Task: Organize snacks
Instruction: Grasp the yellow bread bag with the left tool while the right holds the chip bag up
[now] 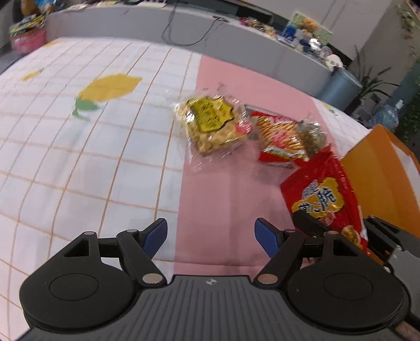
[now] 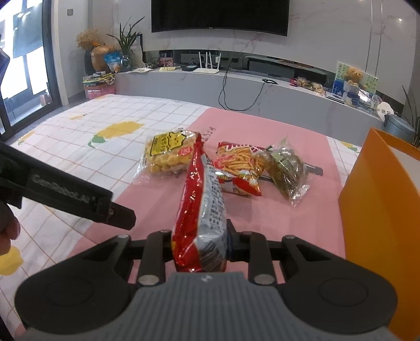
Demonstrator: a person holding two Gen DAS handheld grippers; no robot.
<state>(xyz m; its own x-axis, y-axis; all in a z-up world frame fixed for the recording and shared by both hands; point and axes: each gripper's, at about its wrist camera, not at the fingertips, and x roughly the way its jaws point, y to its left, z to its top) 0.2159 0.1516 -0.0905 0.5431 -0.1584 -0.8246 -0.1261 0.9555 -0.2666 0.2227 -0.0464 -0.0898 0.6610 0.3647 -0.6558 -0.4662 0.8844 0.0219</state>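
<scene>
On a pink mat (image 2: 262, 209), right gripper (image 2: 200, 246) jaws clamping red snack bag (image 2: 202, 199), left gripper (image 1: 210, 236) jaws apart.

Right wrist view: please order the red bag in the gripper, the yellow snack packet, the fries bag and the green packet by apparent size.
1. red bag, though nearness to the camera inflates it
2. yellow snack packet
3. fries bag and green packet: too alike to rank, and they overlap

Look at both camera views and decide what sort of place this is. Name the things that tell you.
Most likely a home living room. A large television hangs on the wall above a long low media console, with potted plants and a teddy bear on display. Snack packets lie on a table with a patterned tablecloth.
</scene>
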